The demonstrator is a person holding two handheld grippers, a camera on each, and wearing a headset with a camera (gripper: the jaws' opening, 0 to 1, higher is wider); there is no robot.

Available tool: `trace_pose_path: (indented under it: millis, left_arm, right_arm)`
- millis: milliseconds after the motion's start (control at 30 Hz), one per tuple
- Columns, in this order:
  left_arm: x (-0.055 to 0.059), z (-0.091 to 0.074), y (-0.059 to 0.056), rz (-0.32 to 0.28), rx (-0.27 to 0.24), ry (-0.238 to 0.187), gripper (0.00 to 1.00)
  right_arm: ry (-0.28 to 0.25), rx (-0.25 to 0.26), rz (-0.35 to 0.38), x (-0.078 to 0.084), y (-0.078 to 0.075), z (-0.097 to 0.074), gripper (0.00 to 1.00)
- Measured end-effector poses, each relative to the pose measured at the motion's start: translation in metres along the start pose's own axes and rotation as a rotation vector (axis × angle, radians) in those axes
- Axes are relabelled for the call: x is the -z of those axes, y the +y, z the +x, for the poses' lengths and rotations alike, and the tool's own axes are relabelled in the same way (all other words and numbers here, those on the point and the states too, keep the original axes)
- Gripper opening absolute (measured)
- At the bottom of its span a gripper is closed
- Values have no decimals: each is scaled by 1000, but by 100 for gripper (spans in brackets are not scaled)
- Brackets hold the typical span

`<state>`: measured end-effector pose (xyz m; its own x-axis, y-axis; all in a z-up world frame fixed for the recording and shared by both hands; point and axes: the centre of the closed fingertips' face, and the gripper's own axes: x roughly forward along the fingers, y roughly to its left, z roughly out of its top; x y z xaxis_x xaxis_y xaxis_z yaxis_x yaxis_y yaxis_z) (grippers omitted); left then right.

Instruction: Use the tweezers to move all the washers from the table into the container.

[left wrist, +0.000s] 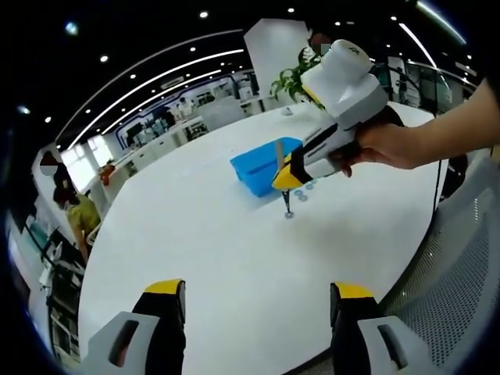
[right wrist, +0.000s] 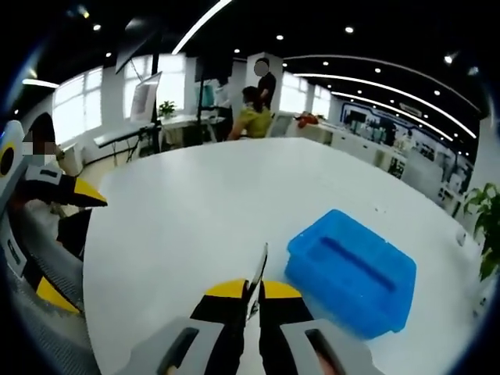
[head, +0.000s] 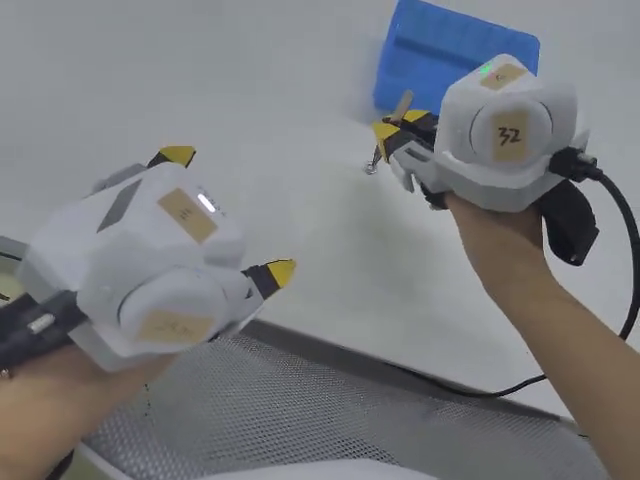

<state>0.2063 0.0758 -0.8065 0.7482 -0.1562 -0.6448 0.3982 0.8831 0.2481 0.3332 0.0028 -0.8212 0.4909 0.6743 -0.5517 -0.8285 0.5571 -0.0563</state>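
My left gripper (head: 228,213) sits closest to the head camera, well apart from the blue container (head: 450,50), on the side nearest my body. Its yellow-tipped jaws are spread wide with nothing between them, which its own view confirms (left wrist: 258,289). Its rear is cut off at the frame edge. My right gripper (head: 400,128) hangs just beside the container's near edge, above the white table (head: 250,120). Its jaws are clamped together on the tweezers (head: 385,145), whose points angle down to the table in front of the container. The right gripper view shows the same: jaws pressed together (right wrist: 248,291) with one thin tweezer blade (right wrist: 258,269) rising between them. The tips are out of sight there. In the left gripper view, the washers (left wrist: 301,193) lie on the table just beside the container's near wall. One small ring sits at the tweezer points, but I cannot tell whether it is pinched. The container's interior is too blurred to inspect. A grey mesh chair back (head: 300,410) crosses the bottom of the head view.
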Motion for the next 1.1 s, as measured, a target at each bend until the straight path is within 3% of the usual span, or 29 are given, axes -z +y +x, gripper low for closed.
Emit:
trace_pose_path:
  millis: [167,533,733,1100]
  left_arm:
    - [1,0,1,-3,-4,2,76]
    - [1,0,2,6,-9,6,75]
    - [1,0,2,10,-9,7,75]
    - [3,0,2,9,-12,15,74]
  right_arm:
    - [30,-34,127,1,0,-3,0]
    - [15,-44,143,-10,-3,-13,0]
    - [20,-51,176,-4,-1,-11,3]
    - [30,-42,162,2,-1,-3,3]
